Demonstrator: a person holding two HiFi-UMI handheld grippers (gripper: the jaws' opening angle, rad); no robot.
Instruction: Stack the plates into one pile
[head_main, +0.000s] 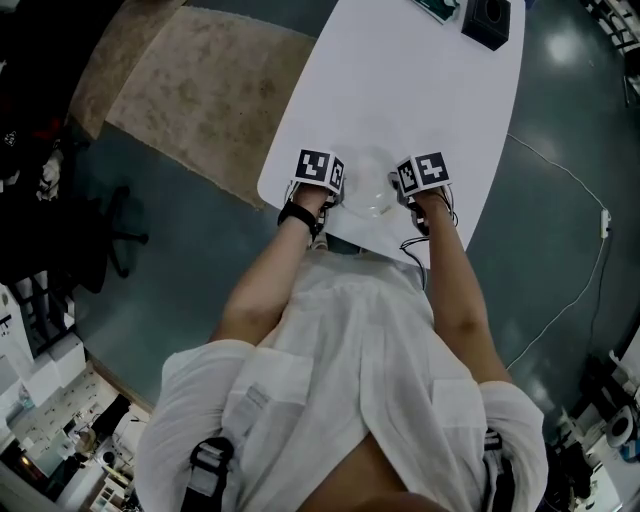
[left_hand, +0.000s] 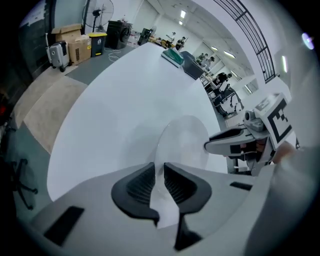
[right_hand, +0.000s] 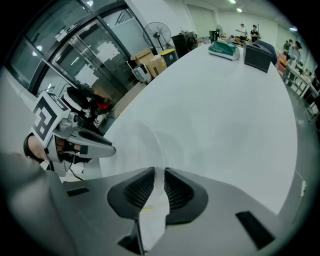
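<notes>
A pale, glassy plate (head_main: 372, 190) hangs just over the near edge of the white table (head_main: 420, 90), held from both sides. My left gripper (head_main: 338, 193) is shut on its left rim, and my right gripper (head_main: 404, 194) is shut on its right rim. In the left gripper view the plate (left_hand: 183, 144) runs away from the gripper (left_hand: 159, 169), whose ribbed pads pinch the rim, with the right gripper (left_hand: 231, 143) across it. In the right gripper view the rim (right_hand: 156, 192) sits pinched in the gripper (right_hand: 160, 172), and the left gripper (right_hand: 92, 143) is opposite. Whether it is one plate or more I cannot tell.
A black box (head_main: 487, 22) and a green item (head_main: 440, 8) stand at the table's far end. A tan rug (head_main: 190, 80) lies on the floor to the left, and a white cable (head_main: 570, 180) runs to the right. Cardboard boxes and a bin (left_hand: 82, 45) stand beyond the table.
</notes>
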